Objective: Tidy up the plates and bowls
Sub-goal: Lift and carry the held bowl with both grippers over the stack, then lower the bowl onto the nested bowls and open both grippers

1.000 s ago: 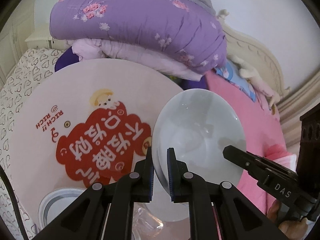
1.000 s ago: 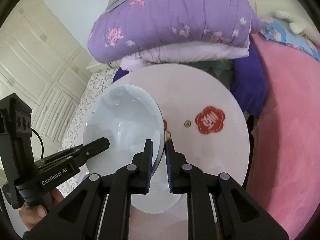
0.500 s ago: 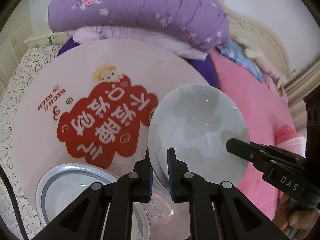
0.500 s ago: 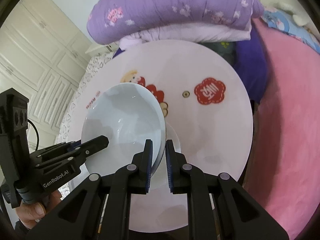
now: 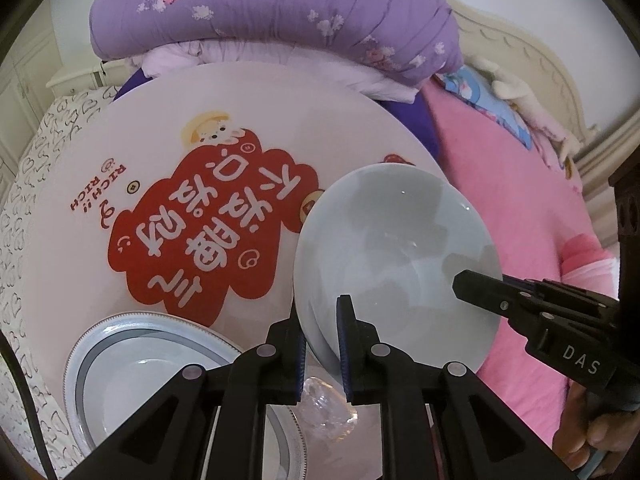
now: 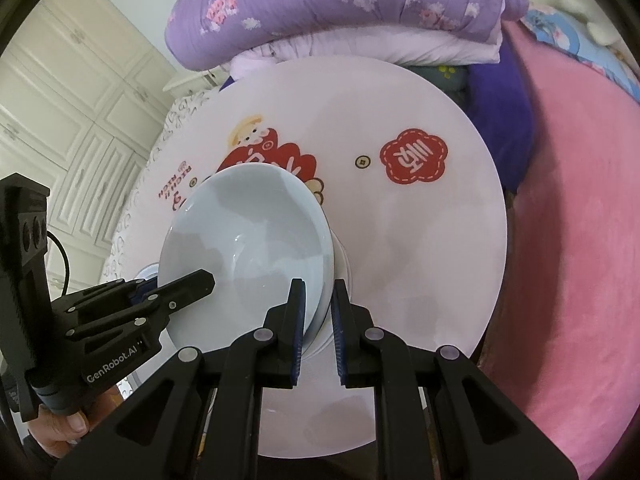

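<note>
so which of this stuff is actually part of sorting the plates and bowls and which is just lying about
Part of the job:
- white bowl, gripped at its rim by the left gripper and the right gripper
- grey-rimmed plate on the round table

Just lying about:
- clear glass piece
- purple quilt
- pink blanket

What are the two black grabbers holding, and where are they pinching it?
Both hold one pale blue ceramic bowl by its rim: the left gripper pinches one edge, the right gripper the opposite edge, above the round pink table.
</note>
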{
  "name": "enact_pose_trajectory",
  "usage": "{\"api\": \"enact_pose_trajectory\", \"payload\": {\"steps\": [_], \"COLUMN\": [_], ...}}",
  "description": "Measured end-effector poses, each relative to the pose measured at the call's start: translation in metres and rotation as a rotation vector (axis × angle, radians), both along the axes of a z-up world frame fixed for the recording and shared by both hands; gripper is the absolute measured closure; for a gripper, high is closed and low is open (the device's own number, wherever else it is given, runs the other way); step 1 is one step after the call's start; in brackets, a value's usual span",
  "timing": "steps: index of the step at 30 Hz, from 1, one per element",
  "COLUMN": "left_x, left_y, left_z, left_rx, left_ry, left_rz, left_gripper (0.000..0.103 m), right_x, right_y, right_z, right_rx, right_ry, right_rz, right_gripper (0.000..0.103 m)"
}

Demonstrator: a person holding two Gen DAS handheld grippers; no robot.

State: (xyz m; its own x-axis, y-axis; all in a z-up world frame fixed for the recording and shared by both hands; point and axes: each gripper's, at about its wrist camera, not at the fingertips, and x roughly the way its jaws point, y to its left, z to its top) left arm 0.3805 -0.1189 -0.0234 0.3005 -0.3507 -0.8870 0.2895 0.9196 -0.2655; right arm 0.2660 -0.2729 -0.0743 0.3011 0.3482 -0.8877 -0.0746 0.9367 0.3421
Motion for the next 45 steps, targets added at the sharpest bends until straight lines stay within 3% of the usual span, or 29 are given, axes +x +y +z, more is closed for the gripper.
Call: {"api": "enact_pose_trajectory", "payload": {"steps": [16, 21, 22, 25, 26, 27, 29, 30, 31, 33, 35, 40, 45], "left_x": [-0.007, -0.007, -0.007, -0.007, -0.007, -0.008, -0.010, -0.011, -0.011, -0.013, -0.013, -0.016, -0.019], "left_y": [-0.003, -0.003, -0.003, -0.004, -0.004, -0.003, -0.001, 0.000, 0.001, 0.005, 0.010, 0.024, 0.038], "left_z": [-0.002, -0.002, -0.003, -0.003, -0.003, -0.002, 0.001, 0.003, 0.004, 0.007, 0.011, 0.022, 0.026], "left_rx": [0.041, 0.048, 0.048, 0.056, 0.061, 0.062, 0.058, 0.058, 0.052, 0.040, 0.031, 0.007, -0.012], "left_ry": [-0.033, -0.033, -0.030, -0.027, -0.031, -0.038, -0.056, -0.068, -0.076, -0.085, -0.097, -0.139, -0.169], "left_rz": [-0.019, -0.025, -0.028, -0.032, -0.030, -0.024, -0.013, -0.010, -0.009, -0.005, 0.004, 0.022, 0.046], "left_gripper": [0.092, 0.086, 0.086, 0.073, 0.062, 0.050, 0.039, 0.036, 0.033, 0.016, 0.006, 0.001, 0.001], "right_x": [0.001, 0.000, 0.000, 0.001, 0.002, 0.002, 0.003, 0.004, 0.004, 0.004, 0.004, -0.001, -0.005], "right_y": [0.003, 0.003, 0.003, 0.000, -0.002, -0.003, -0.008, -0.011, -0.015, -0.025, -0.035, -0.060, -0.074], "right_z": [-0.006, -0.006, -0.005, 0.001, 0.004, 0.006, 0.011, 0.013, 0.015, 0.018, 0.019, 0.018, 0.007], "right_rx": [-0.023, -0.026, -0.021, -0.008, -0.004, 0.000, 0.010, 0.010, 0.018, 0.048, 0.094, 0.170, 0.165], "right_ry": [0.031, 0.027, 0.025, -0.001, -0.012, -0.022, -0.049, -0.062, -0.079, -0.105, -0.125, -0.153, -0.136], "right_rz": [0.020, 0.022, 0.022, 0.008, 0.001, -0.008, -0.032, -0.047, -0.068, -0.106, -0.141, -0.204, -0.222], "right_gripper": [0.086, 0.085, 0.081, 0.045, 0.032, 0.026, 0.006, 0.003, 0.000, 0.000, 0.000, 0.000, 0.000]}}
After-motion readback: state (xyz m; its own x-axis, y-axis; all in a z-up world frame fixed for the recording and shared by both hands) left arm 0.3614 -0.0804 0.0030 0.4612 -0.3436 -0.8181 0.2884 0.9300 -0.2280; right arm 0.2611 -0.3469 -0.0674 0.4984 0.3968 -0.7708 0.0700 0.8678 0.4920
